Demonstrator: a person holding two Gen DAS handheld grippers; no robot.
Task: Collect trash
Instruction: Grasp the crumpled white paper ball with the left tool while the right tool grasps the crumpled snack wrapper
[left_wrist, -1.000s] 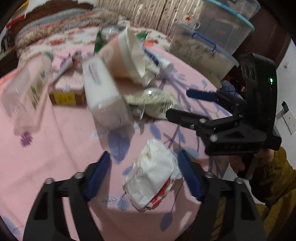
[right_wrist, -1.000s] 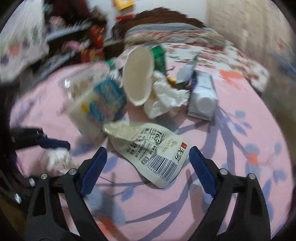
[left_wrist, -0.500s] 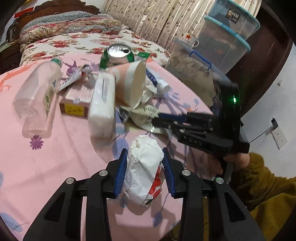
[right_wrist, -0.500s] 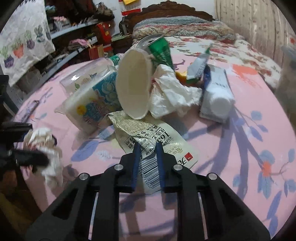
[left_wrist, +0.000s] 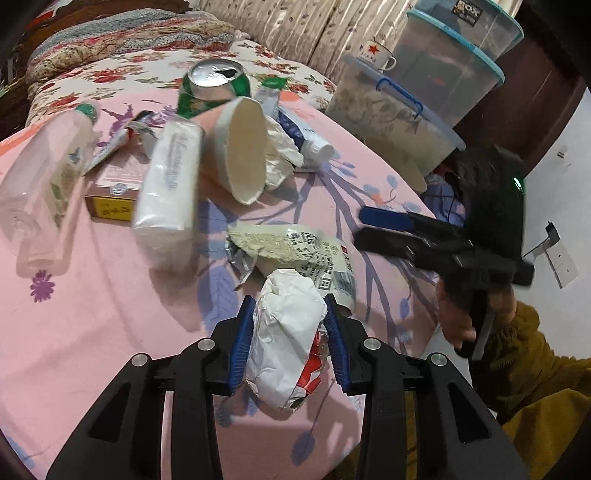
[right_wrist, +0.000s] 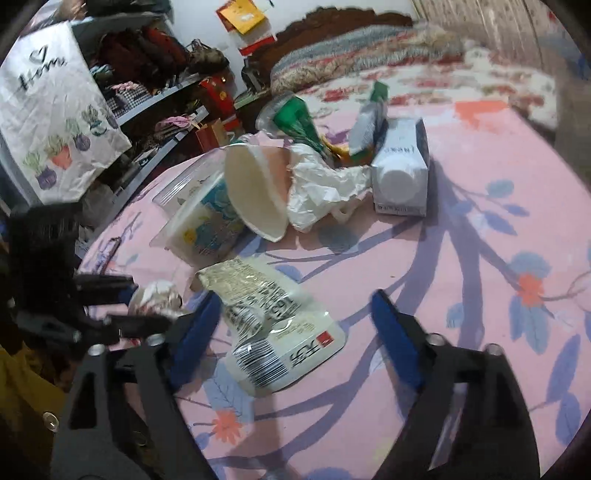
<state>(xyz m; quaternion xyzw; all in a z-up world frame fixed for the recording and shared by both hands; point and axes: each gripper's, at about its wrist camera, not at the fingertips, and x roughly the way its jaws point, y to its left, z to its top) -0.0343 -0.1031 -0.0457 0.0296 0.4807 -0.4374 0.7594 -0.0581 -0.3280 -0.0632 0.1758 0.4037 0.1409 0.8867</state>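
My left gripper is shut on a crumpled white wrapper with red print, held just above the pink tablecloth. The same wrapper shows at the left of the right wrist view. My right gripper has its jaws opening. A flattened silver food pouch with a barcode lies between them, and the pads stand apart from it. Behind it lie a tipped paper cup, crumpled white paper and a white carton. The left wrist view shows the right gripper beside the pouch.
More litter lies at the back: a green can, a tissue pack, a clear bottle, a flat box and a tube. Stacked storage bins stand past the table's right edge. A mustard sleeve is at the right.
My left gripper closed on the crumpled wrapper and still holds it. My right gripper pinched shut at the pouch's edge, then spread wide again; the pouch now lies turned between its jaws.
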